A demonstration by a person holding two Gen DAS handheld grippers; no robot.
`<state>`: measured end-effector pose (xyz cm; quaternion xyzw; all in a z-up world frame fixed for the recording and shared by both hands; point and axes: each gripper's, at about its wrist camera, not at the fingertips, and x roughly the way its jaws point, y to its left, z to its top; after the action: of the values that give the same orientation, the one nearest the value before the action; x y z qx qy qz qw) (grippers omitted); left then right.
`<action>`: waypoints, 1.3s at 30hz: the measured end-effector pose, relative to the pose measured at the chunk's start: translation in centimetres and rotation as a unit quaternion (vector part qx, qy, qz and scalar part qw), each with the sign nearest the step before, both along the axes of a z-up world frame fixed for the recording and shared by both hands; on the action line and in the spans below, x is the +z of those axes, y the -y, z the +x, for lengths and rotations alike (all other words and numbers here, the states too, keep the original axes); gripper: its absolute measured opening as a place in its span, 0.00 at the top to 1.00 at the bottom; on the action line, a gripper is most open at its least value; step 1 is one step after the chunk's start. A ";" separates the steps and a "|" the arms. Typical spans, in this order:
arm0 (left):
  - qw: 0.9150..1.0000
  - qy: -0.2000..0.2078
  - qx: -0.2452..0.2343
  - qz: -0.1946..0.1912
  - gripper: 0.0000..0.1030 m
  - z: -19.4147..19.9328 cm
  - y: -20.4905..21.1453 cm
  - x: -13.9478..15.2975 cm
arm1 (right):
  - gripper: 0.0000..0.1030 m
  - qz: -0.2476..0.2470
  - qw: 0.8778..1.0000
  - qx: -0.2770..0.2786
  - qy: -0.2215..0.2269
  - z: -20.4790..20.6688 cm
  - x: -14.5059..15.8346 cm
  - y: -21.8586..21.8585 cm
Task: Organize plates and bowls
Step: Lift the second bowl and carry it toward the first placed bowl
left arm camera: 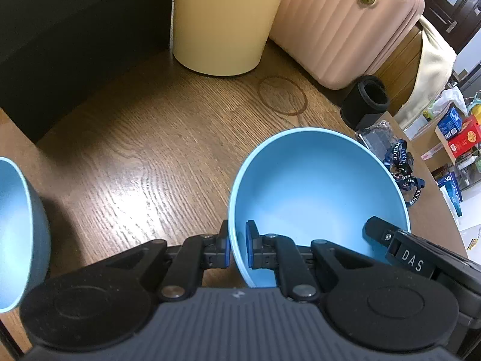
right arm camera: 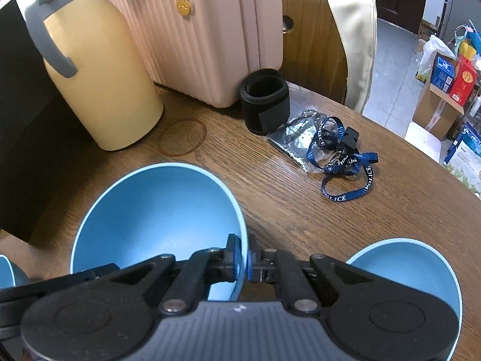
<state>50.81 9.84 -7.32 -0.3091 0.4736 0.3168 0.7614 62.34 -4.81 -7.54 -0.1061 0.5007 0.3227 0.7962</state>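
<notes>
A light blue bowl (left arm camera: 315,189) hangs tilted a little above the wooden table (left arm camera: 144,150), held from both sides. My left gripper (left arm camera: 237,240) is shut on its left rim, one pad inside and one outside. My right gripper (right arm camera: 244,255) is shut on the opposite rim of the same bowl (right arm camera: 156,210); one of its fingers (left arm camera: 378,228) shows inside the bowl in the left wrist view. A second blue bowl (left arm camera: 12,231) sits at the left edge of the left wrist view. Another blue bowl (right arm camera: 405,270) lies low right in the right wrist view, partly hidden by my gripper.
A yellow jug (right arm camera: 99,69) and a pink ribbed case (right arm camera: 204,30) stand at the back of the table. A black rolled sleeve (right arm camera: 264,102), a clear bag and a blue lanyard (right arm camera: 342,162) lie to the right. A chair (right arm camera: 312,48) stands behind the table's curved edge.
</notes>
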 end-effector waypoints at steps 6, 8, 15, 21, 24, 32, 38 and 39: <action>1.000 0.003 0.000 0.005 0.90 -1.0 0.3 1.1 | 0.95 0.004 1.000 0.000 0.006 -1.3 0.9 0.3; 1.000 0.003 0.000 0.005 0.90 -1.4 0.3 1.6 | 0.95 0.007 1.000 0.000 0.007 -1.7 1.3 0.4; 1.000 0.006 0.001 0.010 0.90 -2.8 0.7 3.2 | 0.94 0.013 1.000 0.001 0.015 -3.4 2.6 0.6; 1.000 0.009 0.002 0.012 0.90 -4.0 0.9 4.3 | 0.94 0.018 1.000 0.002 0.020 -4.8 3.6 0.8; 1.000 0.010 0.000 0.013 0.90 -4.5 0.9 4.6 | 0.94 0.020 1.000 0.002 0.022 -5.6 4.1 0.9; 1.000 0.012 -0.012 0.018 0.90 -6.5 0.5 6.2 | 0.94 0.025 0.999 -0.006 0.026 -7.7 5.2 1.0; 1.000 0.014 -0.022 0.016 0.90 -7.9 -0.1 7.2 | 0.94 0.027 0.999 -0.014 0.032 -9.5 6.2 0.7; 0.999 0.014 -0.024 0.017 0.90 -8.1 -0.3 7.3 | 0.94 0.027 0.999 -0.014 0.033 -9.8 6.4 0.6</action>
<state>42.69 10.13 0.00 -0.2890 0.4645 0.3018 0.7808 52.50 -5.38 -1.18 -0.0879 0.4666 0.3208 0.8195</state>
